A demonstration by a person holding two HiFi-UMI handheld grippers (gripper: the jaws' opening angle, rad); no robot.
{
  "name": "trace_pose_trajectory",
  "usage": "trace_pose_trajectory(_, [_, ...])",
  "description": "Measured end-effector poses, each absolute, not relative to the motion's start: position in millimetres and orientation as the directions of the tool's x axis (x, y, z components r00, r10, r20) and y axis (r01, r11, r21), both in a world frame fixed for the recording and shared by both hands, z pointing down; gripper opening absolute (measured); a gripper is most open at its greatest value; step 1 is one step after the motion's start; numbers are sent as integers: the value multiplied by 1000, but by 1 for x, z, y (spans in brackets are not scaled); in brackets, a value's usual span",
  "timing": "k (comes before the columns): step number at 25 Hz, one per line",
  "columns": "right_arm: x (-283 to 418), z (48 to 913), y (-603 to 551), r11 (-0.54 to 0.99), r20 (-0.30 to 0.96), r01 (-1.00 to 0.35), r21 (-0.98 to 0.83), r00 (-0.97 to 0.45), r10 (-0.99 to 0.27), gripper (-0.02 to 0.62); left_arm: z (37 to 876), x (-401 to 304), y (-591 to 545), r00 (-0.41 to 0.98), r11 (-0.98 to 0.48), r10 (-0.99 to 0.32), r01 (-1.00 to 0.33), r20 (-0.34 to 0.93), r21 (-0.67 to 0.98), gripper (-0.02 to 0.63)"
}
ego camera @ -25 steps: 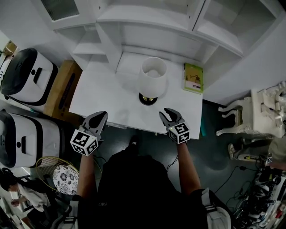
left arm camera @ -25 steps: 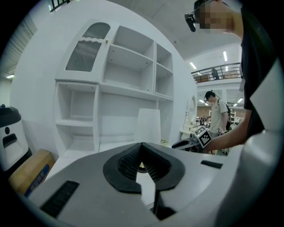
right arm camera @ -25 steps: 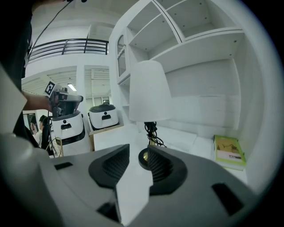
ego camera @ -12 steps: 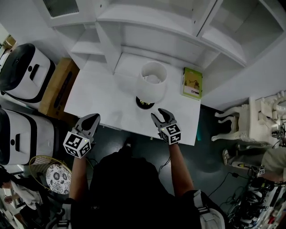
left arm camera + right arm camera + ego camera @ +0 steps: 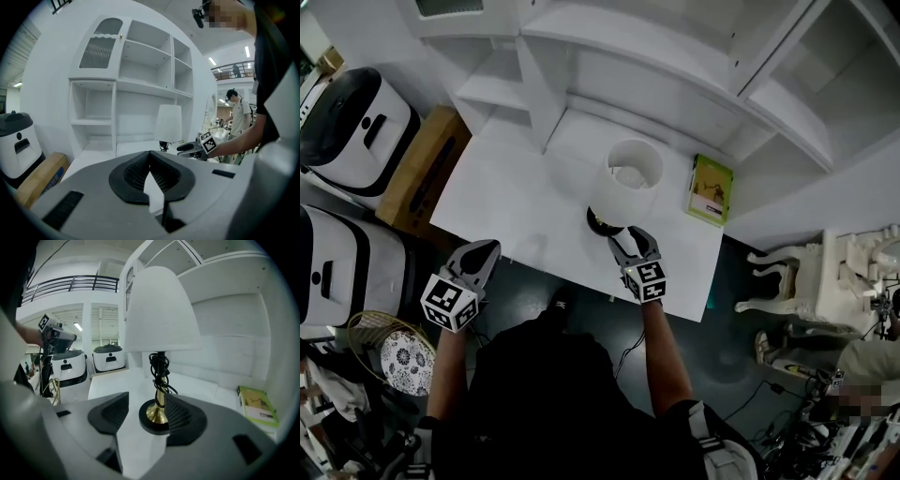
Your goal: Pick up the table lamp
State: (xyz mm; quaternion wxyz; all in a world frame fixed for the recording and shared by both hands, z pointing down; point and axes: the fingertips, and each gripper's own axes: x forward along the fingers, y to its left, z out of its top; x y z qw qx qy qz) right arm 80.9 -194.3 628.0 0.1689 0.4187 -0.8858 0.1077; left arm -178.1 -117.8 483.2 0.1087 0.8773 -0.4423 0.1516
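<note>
Near the front edge of the white table (image 5: 516, 202), the table lamp (image 5: 623, 183) stands upright, long axis vertical, with its white shade on top. Its black base (image 5: 151, 422) sits on the tabletop, and a cord (image 5: 158, 367) is wound round the brass stem. My right gripper (image 5: 630, 239) has just been opening its jaws. They stand spread with the base between the tips, neither pad pressing it. My left gripper (image 5: 486, 251), off the table's front-left edge, has its jaws pressed together, empty.

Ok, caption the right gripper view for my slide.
Right gripper, jaws just opened wider, at the table lamp: its black base sits between the open tips, not yet gripped.
</note>
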Motion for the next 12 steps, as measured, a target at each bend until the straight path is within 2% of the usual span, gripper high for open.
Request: trace_pose_trajectory(12, [62, 640, -244, 587, 362, -809, -35, -558, -747, 256, 495, -206, -118, 518, -547, -757, -836, 399, 48, 11])
